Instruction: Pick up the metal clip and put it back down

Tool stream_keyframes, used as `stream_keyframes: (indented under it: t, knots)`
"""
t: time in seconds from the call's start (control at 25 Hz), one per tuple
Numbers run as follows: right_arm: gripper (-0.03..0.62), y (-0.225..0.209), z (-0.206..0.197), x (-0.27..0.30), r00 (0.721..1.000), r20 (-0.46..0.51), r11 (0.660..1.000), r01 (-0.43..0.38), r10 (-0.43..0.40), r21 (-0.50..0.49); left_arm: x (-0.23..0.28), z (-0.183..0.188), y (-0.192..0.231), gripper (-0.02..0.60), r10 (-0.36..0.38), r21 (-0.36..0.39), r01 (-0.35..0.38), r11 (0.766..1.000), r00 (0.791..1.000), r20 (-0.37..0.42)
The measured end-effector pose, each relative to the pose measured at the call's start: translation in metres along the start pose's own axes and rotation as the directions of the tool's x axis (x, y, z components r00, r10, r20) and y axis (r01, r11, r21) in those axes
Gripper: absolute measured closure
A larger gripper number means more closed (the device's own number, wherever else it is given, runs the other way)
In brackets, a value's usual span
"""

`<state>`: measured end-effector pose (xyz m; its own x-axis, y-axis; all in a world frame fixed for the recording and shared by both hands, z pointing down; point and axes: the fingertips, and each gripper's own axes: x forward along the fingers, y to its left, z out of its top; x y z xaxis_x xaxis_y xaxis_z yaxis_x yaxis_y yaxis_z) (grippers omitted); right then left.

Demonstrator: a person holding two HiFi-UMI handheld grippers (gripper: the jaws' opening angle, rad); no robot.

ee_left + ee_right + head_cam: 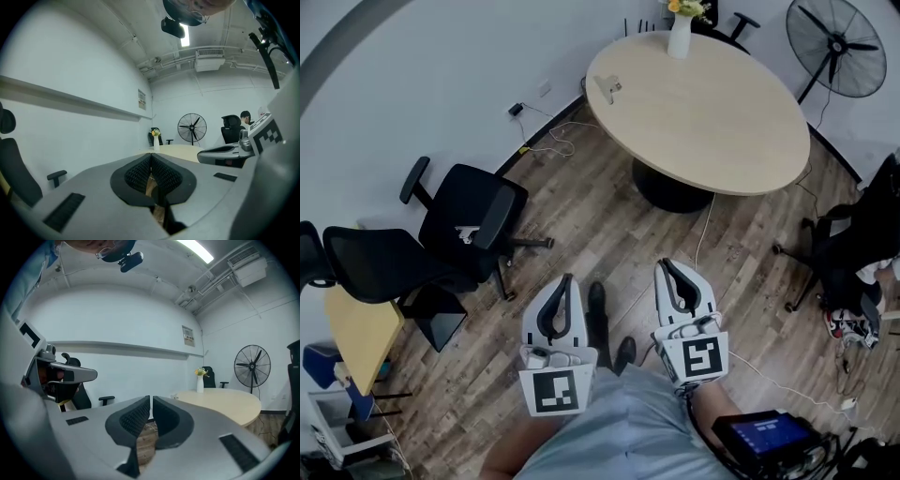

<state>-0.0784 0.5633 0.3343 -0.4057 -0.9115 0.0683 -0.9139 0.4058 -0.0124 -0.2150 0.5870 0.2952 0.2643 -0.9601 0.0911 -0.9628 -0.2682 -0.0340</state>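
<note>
The metal clip (607, 89) is a small pale object lying near the left edge of the round wooden table (722, 122), far ahead of me. Both grippers hang close to my body over the wood floor, well short of the table. My left gripper (567, 279) is shut, its black pads meeting at the tips with nothing between them (150, 154). My right gripper (664, 265) is also shut and empty (151, 398). In the right gripper view the table (225, 404) lies ahead to the right, and a small pale thing at its near left edge may be the clip.
A white vase with flowers (679, 36) stands at the table's far edge. Black office chairs (469, 220) stand to the left and another (848, 253) to the right. A floor fan (837, 47) is at the back right. Cables (548, 141) run over the floor.
</note>
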Motion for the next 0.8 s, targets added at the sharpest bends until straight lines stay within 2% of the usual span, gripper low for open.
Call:
stream_keyframes:
  t: [0.24, 0.4, 0.56, 0.8]
  knots:
    - [0.543, -0.014, -0.028, 0.075, 0.995, -0.099, 1.000, -0.006, 0.008, 0.021, 0.079, -0.015, 0.038, 0.561, -0.008, -0.025, 0.007, 1.000, 0.999, -0.050]
    - [0.543, -0.023, -0.039, 0.134, 0.992, -0.128, 0.999, -0.009, 0.014, 0.035, 0.132, -0.023, 0.065, 0.561, -0.018, -0.033, 0.015, 0.999, 0.997, -0.081]
    - [0.543, -0.032, -0.032, 0.197, 0.990, -0.137, 0.999, -0.004, 0.010, 0.040, 0.183, -0.015, 0.102, 0.561, -0.022, -0.025, 0.020, 0.999, 0.996, -0.084]
    - [0.543, -0.038, 0.004, 0.276, 0.995, -0.098, 1.000, 0.004, -0.002, 0.021, 0.247, 0.016, 0.150, 0.562, -0.029, -0.022, 0.028, 0.999, 0.999, -0.041]
